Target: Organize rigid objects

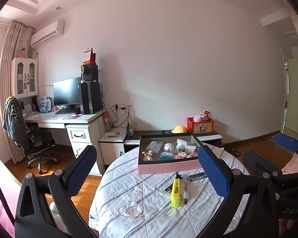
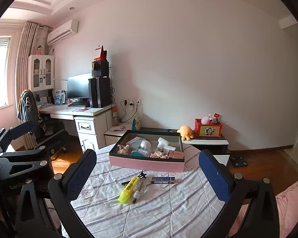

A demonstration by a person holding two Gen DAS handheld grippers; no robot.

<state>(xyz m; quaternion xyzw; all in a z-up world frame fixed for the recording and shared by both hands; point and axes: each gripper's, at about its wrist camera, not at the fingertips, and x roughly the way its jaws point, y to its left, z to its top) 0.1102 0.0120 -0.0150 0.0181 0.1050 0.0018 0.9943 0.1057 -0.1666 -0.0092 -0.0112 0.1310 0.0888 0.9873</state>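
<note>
A pink open box point(image 1: 168, 167) point(image 2: 147, 163) holding several small toys and white items sits on a round table covered with a striped quilt point(image 1: 149, 204) point(image 2: 159, 208). In front of it lie a yellow highlighter point(image 1: 176, 192) point(image 2: 128, 190), a black hair clip point(image 1: 173, 180) point(image 2: 142, 175), a clear small tube point(image 1: 185, 192) point(image 2: 138, 191) and a blue flat pack point(image 1: 196, 177) point(image 2: 162, 179). My left gripper point(image 1: 147, 170) is open and empty above the table. My right gripper point(image 2: 149, 172) is open and empty too.
A white desk point(image 1: 65, 119) with monitor and PC tower stands at the left with an office chair point(image 1: 29, 136). A low cabinet point(image 2: 206, 140) behind the table carries a red crate point(image 2: 208, 130) and a yellow plush point(image 2: 185, 131). Wooden floor surrounds the table.
</note>
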